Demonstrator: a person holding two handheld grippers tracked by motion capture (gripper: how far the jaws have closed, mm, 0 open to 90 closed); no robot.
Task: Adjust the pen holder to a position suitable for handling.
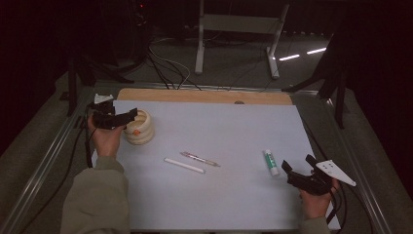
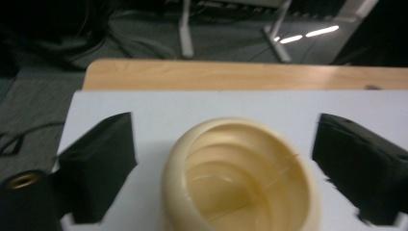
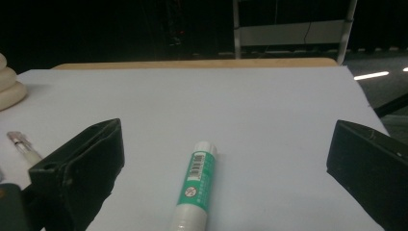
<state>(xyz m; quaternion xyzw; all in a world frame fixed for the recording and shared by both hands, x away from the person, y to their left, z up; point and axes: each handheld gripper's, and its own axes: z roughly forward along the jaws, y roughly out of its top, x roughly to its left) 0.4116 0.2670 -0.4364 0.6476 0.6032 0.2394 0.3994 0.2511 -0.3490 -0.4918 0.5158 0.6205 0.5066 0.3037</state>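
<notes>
1. Cream ribbed bowl [image 2: 240,175] sits near the table's [image 1: 219,204] far-left corner, between the left gripper's [image 2: 223,163] spread jaws, untouched.
2. Right gripper [image 3: 223,178] gapes over the glue stick [image 3: 196,185] near the right edge.
3. Two pens [image 1: 192,162] lie mid-table.

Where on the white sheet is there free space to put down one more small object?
The widest bare patch is the far right of the white sheet, between the cream ribbed cup and the glue stick. The near strip, below the white stick and clear pen, is also free. It is crowded around the cup and around the glue stick.
</notes>
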